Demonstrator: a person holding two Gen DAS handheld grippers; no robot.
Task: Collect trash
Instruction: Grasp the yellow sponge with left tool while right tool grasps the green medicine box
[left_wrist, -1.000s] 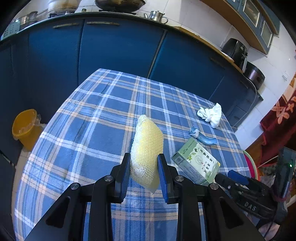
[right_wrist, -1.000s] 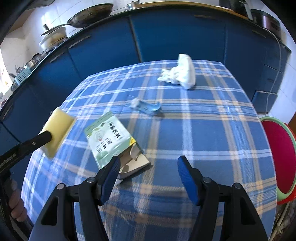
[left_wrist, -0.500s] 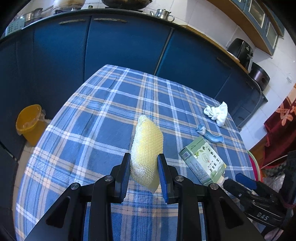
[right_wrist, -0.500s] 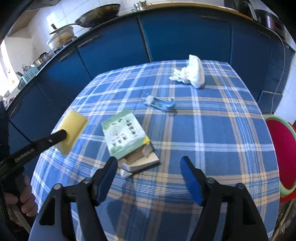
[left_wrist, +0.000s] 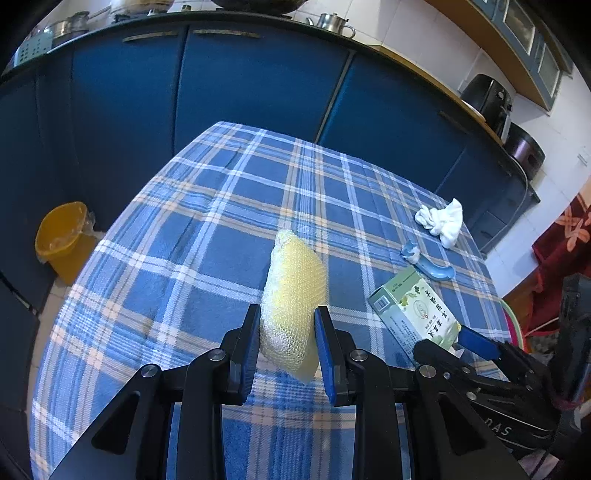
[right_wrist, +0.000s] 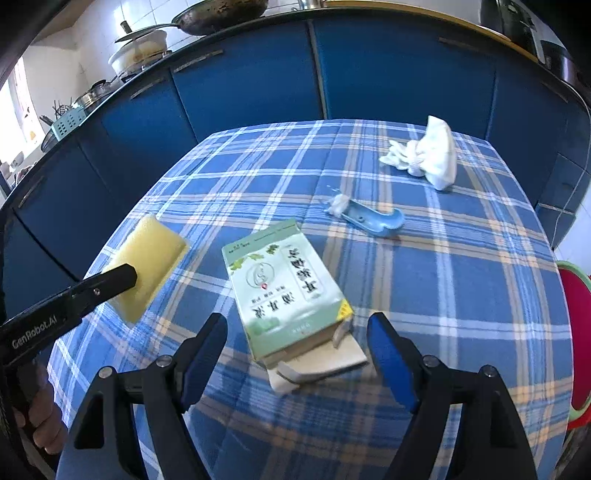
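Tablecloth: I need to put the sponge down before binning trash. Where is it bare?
The tablecloth is bare on its whole left side, from the sponge in the left gripper to the edge nearest the yellow bin. The right is crowded: green box, blue scrap, white tissue.

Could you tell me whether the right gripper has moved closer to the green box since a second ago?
Yes. The right gripper has come up to the green box lying on the tablecloth; its opening jaws now flank the box's near end.
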